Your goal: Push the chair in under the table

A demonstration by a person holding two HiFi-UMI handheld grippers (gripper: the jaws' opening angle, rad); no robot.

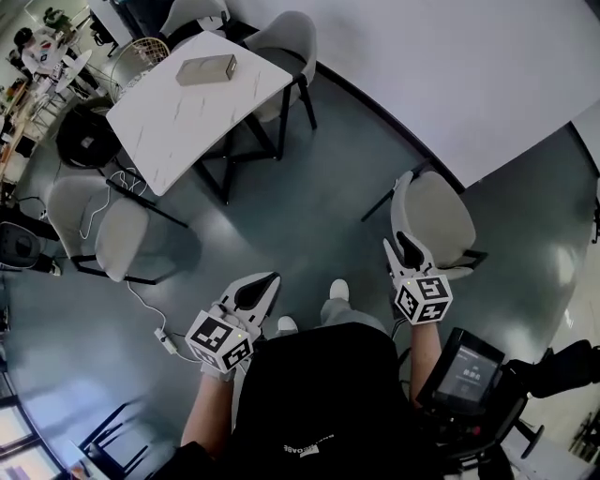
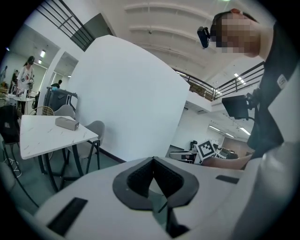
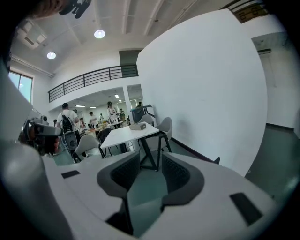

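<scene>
Left gripper [image 1: 261, 289] jaws pressed together, empty; right gripper [image 1: 403, 248] jaws partly apart, empty, beside the light grey padded chair [image 1: 441, 217], well apart from the white marble-topped table [image 1: 178, 117]

Four grey chairs [image 1: 433, 217] [image 1: 101, 225] [image 1: 286, 37] [image 1: 192, 11], one table [image 1: 178, 122]

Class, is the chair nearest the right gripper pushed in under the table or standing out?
Out. The chair stands alone on open floor by the wall, well apart from the table.
</scene>
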